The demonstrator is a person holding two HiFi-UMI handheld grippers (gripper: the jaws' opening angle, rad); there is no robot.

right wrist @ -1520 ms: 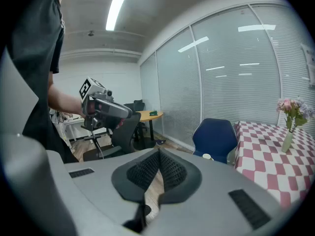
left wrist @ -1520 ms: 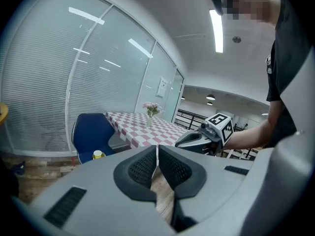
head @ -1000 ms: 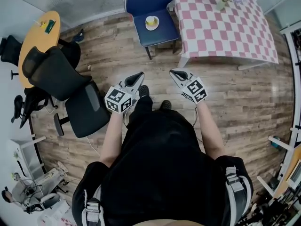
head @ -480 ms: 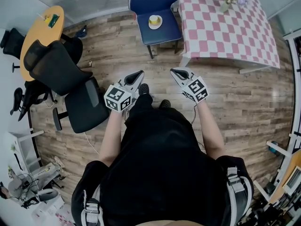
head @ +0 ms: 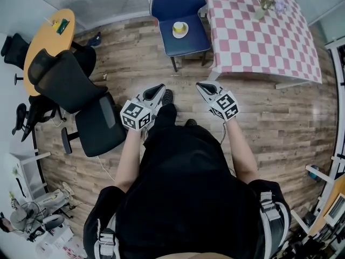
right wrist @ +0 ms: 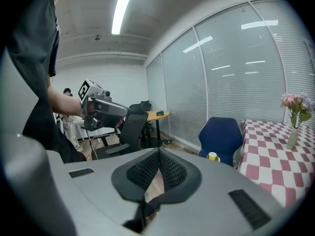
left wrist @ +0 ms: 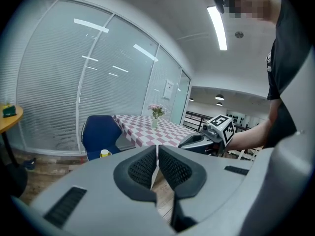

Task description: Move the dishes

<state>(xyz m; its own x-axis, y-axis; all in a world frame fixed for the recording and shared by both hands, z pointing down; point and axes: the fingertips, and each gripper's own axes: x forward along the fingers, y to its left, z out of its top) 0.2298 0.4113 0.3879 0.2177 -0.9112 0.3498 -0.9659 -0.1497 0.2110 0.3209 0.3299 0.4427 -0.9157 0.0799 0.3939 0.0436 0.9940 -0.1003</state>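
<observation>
Ahead and to the right of both grippers we see the pink-checked worktop. Straight ahead and well apart from them stands the blue chair. Our left gripper and right gripper hang side by side, each with its jaws pressed together on nothing. The dishes, a yellow cup on a white saucer, sit on the chair seat. Since a second ago, chair and cup have drifted slightly rightward in the head view.

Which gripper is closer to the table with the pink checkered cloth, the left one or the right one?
Right. The right gripper is just short of the near corner of the table. The left gripper is farther to the left, in front of the blue chair.
</observation>
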